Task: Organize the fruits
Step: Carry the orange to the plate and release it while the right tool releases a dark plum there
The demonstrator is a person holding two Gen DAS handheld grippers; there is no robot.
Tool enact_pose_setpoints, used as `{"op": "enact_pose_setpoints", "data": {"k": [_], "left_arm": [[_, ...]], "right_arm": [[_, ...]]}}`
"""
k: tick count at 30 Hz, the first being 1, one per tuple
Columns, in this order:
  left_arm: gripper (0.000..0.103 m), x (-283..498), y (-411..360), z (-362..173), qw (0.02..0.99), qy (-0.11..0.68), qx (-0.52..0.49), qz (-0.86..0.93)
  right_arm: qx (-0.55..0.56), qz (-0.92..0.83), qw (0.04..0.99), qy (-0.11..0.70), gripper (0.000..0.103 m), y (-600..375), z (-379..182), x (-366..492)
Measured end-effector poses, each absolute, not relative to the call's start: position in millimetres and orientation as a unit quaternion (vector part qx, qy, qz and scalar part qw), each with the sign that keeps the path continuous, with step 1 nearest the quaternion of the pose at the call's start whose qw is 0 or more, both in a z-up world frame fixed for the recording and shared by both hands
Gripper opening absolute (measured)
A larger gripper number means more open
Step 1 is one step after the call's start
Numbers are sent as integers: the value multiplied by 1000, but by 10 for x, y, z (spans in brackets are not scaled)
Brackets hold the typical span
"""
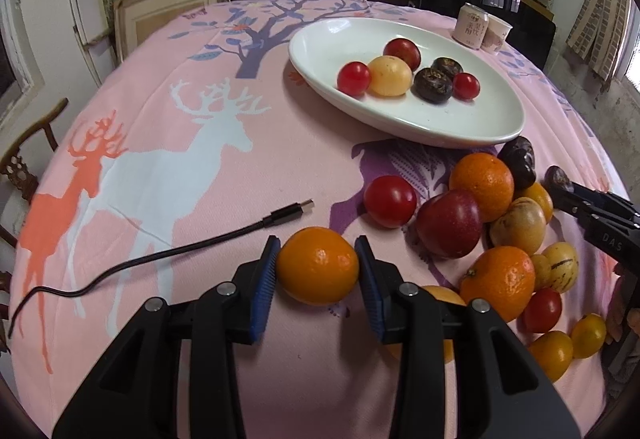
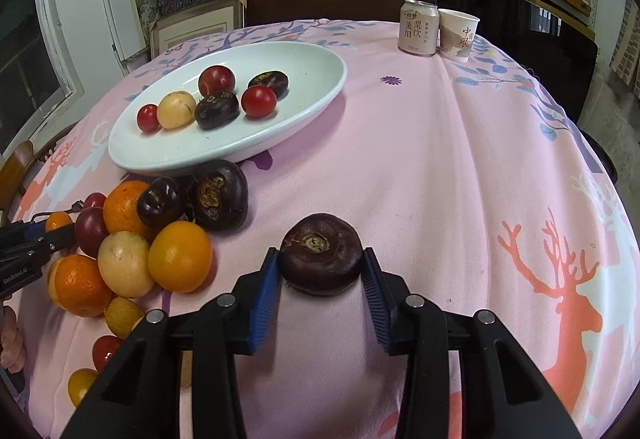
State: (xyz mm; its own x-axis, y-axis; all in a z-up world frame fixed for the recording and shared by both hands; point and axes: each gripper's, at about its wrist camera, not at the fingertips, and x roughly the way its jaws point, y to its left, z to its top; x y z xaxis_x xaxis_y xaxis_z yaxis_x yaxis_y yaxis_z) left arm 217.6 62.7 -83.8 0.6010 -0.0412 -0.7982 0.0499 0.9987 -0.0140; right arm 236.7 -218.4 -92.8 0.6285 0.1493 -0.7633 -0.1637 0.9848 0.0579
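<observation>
A white oval plate (image 1: 460, 131) (image 2: 304, 99) holds several fruits: red tomatoes, a pale yellow fruit and dark water chestnuts. A pile of loose fruit (image 1: 492, 227) (image 2: 132, 239) lies on the pink cloth in front of it. My left gripper (image 1: 318, 259) is shut on an orange (image 1: 318, 265), its blue pads touching both sides. My right gripper (image 2: 320, 267) is shut on a dark brown water chestnut (image 2: 320, 253), also seen in the left wrist view (image 1: 558, 179), right of the pile.
A black USB cable (image 1: 160, 255) lies on the cloth to the left. A drink can (image 2: 418, 27) and a paper cup (image 2: 456, 35) stand at the table's far edge. A wooden chair (image 1: 24, 167) stands at the left. Shelves stand behind.
</observation>
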Motion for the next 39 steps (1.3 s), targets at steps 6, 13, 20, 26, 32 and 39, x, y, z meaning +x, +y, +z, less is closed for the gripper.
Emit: {"op": "enact_pose_setpoints", "data": {"k": [6,13,20,26,32,39], "left_arm": [[38,2117,606,-723,910,414,23,-1],[38,2123,556,-476,926,377,32,5],[38,2438,383,-227,932,360,54,3],[38,2856,232,-82,933,356,36,-19],[38,3205,142,-226,927,374,29,-19],[38,3377,172,-402,916,399,28,-24]], "right_arm": [[-2,85,905,416,42,-2211,-903,2364],[13,89,912,399,42,-2239,-819,2332],[39,100,925,365,42,-2274,-479,2354],[28,125,931,343,42,-2049,-42,2700],[28,134,924,357,42,-1785,-146,3133],[15,136,911,389,43,-1672,-438,3335]]}}
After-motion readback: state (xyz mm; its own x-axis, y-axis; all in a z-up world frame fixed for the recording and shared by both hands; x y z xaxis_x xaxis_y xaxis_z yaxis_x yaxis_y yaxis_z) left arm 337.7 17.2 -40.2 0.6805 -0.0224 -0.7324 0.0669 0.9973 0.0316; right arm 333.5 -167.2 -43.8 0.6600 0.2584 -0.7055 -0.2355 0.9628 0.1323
